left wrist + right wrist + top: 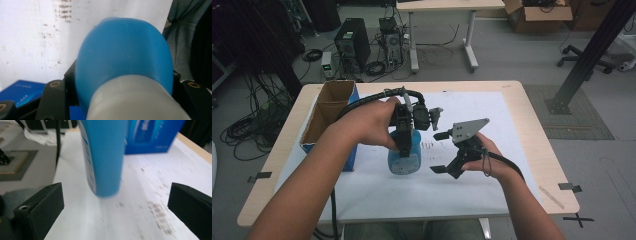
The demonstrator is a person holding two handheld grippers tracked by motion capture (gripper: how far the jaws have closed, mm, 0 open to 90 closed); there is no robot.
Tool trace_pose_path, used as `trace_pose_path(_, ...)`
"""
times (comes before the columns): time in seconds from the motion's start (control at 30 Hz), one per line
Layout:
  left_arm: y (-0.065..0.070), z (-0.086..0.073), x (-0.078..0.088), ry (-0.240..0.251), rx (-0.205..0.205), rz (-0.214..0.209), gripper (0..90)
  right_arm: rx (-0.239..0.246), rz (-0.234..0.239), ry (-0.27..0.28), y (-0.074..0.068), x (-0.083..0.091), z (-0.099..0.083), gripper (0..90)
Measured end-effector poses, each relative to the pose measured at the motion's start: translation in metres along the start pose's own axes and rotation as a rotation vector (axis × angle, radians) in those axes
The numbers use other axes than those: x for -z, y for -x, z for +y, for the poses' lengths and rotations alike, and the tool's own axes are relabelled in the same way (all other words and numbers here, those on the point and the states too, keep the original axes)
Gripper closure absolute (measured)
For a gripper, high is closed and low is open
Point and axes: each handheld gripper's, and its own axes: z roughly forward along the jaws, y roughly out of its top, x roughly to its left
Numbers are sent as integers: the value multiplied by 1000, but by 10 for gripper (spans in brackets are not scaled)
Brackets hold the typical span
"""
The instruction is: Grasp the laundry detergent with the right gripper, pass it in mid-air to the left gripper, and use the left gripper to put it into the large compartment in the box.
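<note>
Left claw: your left gripper (404,142) is clamped on the blue plastic bottle (404,159), jaws pressed to either side just below its pale grey cap (136,100), which lies nearest the camera in the left gripper view.
Bottle, position: held in your left claw over the white paper sheet (492,110), base pointing toward your side of the table in the high view; whether the base rests on the sheet cannot be told.
Right claw: your right gripper (443,152) stands with its jaws wide apart and nothing between the pads.
Bottle relative to right claw: in the right gripper view the bottle (105,157) lies ahead of the jaws, a little left of centre and apart from both pads; in the high view the jaw tips are just beside the bottle's right flank, not touching.
Hands: your left hand (372,125) wraps the left gripper from above; your right hand (484,155) holds the right gripper from its right.
Container, box: open cardboard box with blue sides (329,117) stands at the left edge of the sheet, just beside your left forearm; the part of its inside that shows is bare brown card.
Surface: light wooden table (532,125) bears the sheet, which carries faint brown marks.
</note>
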Motion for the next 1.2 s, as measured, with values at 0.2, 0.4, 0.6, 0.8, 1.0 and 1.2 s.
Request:
trace_pose_path(0.2, -7, -4, 7, 21, 100, -24, 386, 2, -31, -91, 14, 27, -3, 9)
trace_pose_path(0.4, -17, -12, 15, 41, 230, -46, 386, 2, -57, -183, 25, 45, -2, 15)
trace_pose_path(0.6, -29, -22, 27, 45, 364, -47, 386, -1, -75, -270, 35, 54, 2, 21)
trace_pose_path(0.8, -43, -38, 46, 71, 503, -55, 386, -12, -93, -339, 43, 62, 5, 21)
trace_pose_path(1.0, -56, -58, 67, 108, 665, -64, 386, -19, -115, -397, 50, 69, 4, 23)
trace_pose_path(1.2, -67, -75, 88, 97, 789, -35, 385, -36, -122, -428, 53, 75, 2, 25)
